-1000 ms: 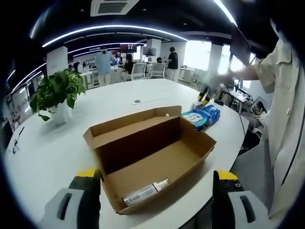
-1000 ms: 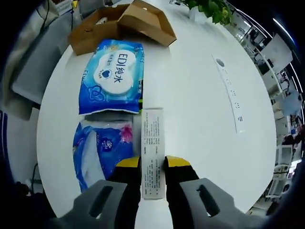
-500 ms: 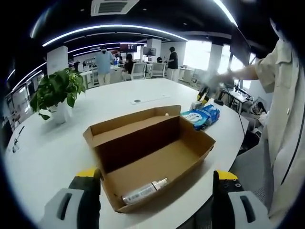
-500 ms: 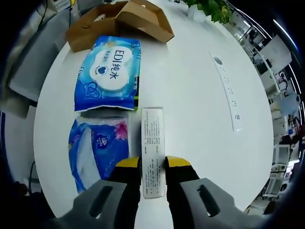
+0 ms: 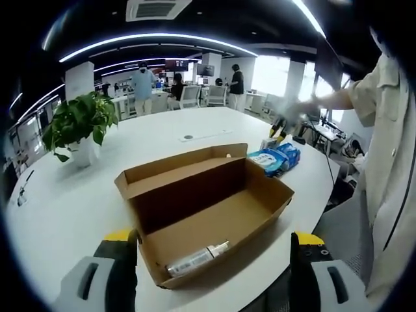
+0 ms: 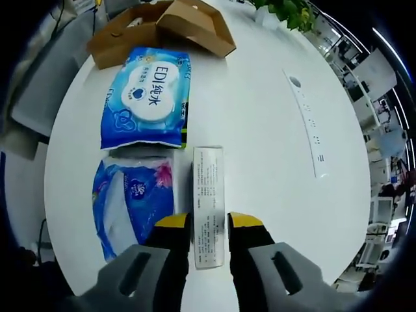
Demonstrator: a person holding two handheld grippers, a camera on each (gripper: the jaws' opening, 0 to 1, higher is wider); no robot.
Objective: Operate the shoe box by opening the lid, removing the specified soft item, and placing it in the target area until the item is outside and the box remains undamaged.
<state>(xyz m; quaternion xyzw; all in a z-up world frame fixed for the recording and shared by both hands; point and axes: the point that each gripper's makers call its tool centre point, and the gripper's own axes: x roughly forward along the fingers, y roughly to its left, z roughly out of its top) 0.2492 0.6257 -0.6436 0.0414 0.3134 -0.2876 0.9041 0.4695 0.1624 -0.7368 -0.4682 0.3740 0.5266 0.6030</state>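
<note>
- The shoe box [image 5: 208, 214] lies open on the white worktop [image 5: 78, 208], its lid folded back on the side toward the potted plant [image 5: 77, 127]. One long packaged item [image 5: 195, 259] rests inside, against the wall nearest the left tool [image 5: 211, 273].
- Beyond the box's far corner, in the right gripper view, lie the wet-wipe pack [image 6: 148, 97], the tissue pack [image 6: 133, 198] touching its edge, and a slim white carton [image 6: 208, 201] just beside the tissue pack.
- The right tool [image 6: 208, 234] has its jaws on either side of the carton's near end, lying against it or nearly so; whether they are pressing it cannot be told.
- The left tool hangs over the box's near edge with its jaws spread wide and nothing between them.
- Judged from this, the step in hand is setting the carton down in the target area beside the two soft packs.
- The next move calls for parting the right jaws and drawing back along the carton without dragging it. Whether the item in the box also has to come out cannot be told.
</note>
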